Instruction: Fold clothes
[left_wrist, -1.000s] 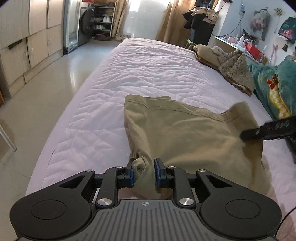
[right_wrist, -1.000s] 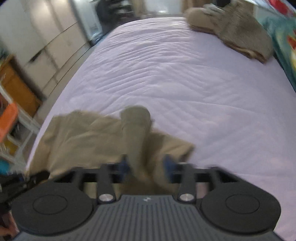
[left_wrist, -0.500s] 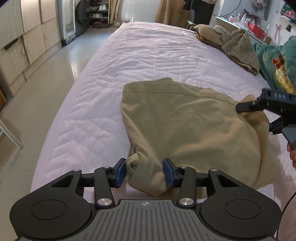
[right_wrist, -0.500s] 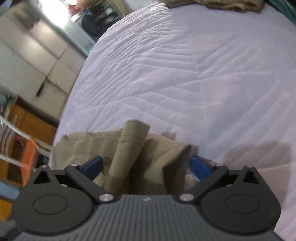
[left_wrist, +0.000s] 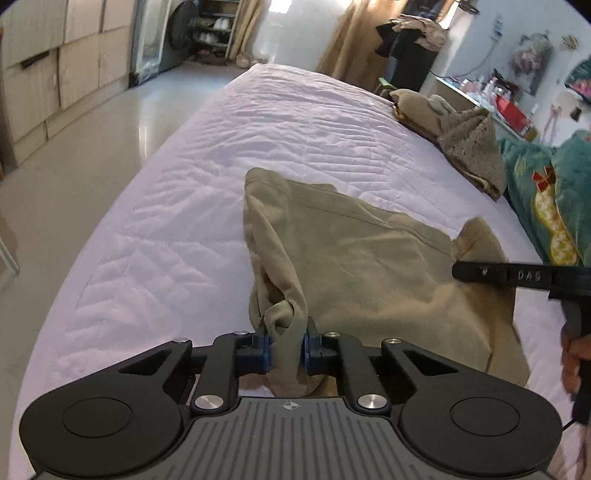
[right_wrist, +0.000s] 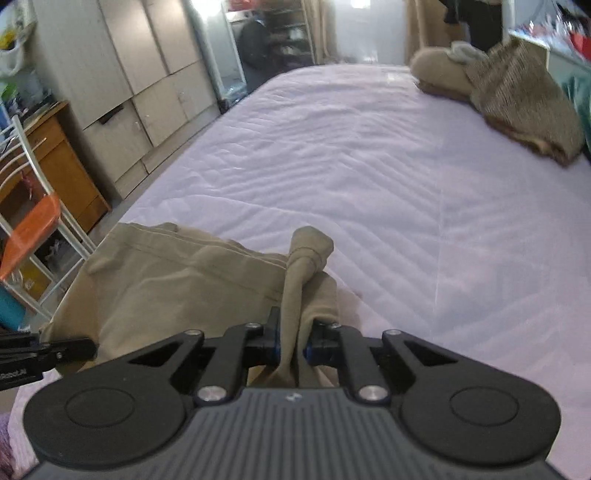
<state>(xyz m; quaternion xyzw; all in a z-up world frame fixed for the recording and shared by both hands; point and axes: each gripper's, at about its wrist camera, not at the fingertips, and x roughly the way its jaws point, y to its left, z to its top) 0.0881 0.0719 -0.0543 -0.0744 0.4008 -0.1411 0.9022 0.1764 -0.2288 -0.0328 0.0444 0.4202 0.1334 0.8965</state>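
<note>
While both claws were closing on bunched cloth, the garment (left_wrist: 369, 266) lay near the front edge of the bed (left_wrist: 258, 140), partly spread, its far hem flat. The left gripper (left_wrist: 287, 349) pinched a twisted corner between its pads; the right gripper (right_wrist: 291, 345) pinched a rolled fold at the opposite side. The cloth looked light, soft and limp, likely to sag and slide between the two holds, not fragile. Corners or hem seams seemed the best places to grip, since a bunched wad would fold unevenly.
</note>
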